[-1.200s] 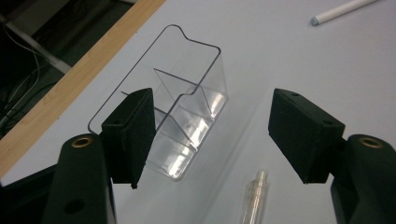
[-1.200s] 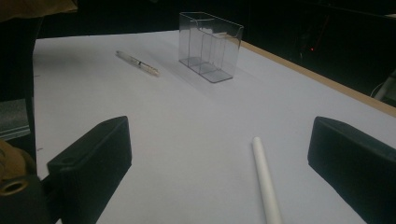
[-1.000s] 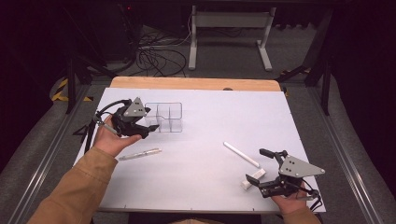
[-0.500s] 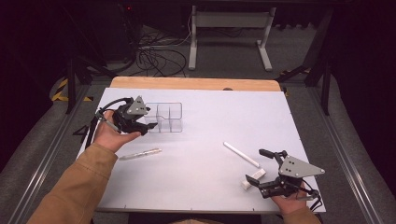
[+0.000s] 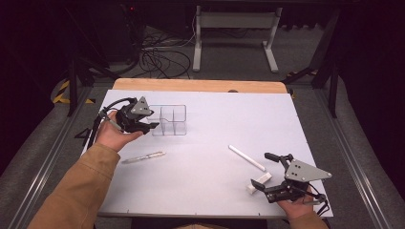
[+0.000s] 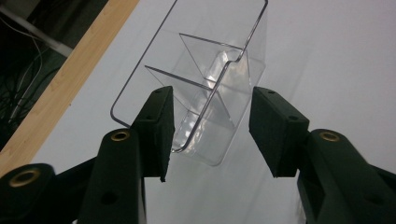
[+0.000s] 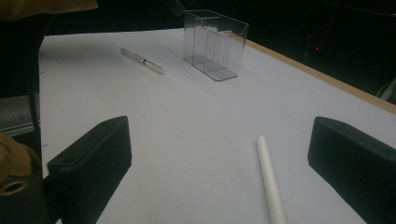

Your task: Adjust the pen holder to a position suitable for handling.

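A clear plastic organizer (image 5: 169, 119) with several compartments stands upright on the white table (image 5: 267, 119), left of centre. My left gripper (image 5: 152, 125) is at its left end and open. In the left gripper view the organizer's near corner (image 6: 210, 79) sits between the spread jaws of that gripper (image 6: 210, 133). A clear pen (image 5: 143, 157) lies in front of the left hand. My right gripper (image 5: 264, 171) is open low at the front right. A white stick (image 7: 271, 182) lies between its jaws (image 7: 219, 163), and the organizer (image 7: 215, 44) and pen (image 7: 142, 61) are farther off.
A small white block (image 5: 258, 182) lies by the right gripper's lower jaw, with the white stick (image 5: 247, 158) just beyond it. The table's wooden far edge (image 5: 200, 85) runs behind the organizer. Cables and a metal stand are on the floor past the table.
The left gripper has edged slightly toward the organizer's end. The right gripper and the loose items have not moved.
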Demonstrator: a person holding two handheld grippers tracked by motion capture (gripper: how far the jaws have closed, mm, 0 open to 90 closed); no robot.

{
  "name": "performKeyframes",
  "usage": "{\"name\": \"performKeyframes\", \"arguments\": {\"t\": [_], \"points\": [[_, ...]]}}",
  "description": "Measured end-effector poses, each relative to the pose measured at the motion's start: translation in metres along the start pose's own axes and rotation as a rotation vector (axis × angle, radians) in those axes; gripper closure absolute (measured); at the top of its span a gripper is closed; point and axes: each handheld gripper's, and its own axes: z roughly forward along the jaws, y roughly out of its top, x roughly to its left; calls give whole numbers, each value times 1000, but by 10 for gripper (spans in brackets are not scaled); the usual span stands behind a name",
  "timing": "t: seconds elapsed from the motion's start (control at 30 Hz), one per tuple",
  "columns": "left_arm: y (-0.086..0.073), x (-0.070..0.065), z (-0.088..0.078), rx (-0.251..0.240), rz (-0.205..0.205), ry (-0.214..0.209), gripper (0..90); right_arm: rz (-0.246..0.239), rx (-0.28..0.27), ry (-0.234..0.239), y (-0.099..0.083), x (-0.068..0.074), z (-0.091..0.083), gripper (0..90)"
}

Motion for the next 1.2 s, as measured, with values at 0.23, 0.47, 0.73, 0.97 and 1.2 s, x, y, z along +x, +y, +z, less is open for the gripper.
{"name": "performKeyframes", "arguments": {"t": [0.23,0.47,0.73,0.97,1.2], "points": [[-1,1,7,31,53,20,558,1,3,9,0,1,1,67],[-1,1,17,66,55,14,617,1,5,12,-1,1,2,66],[0,2,26,82,63,0,664,1,8,15,-1,1,3,64],[3,3,25,114,109,-11,710,2,15,22,-2,1,4,62],[8,5,25,142,154,-29,733,5,14,26,-2,1,4,61]]}}
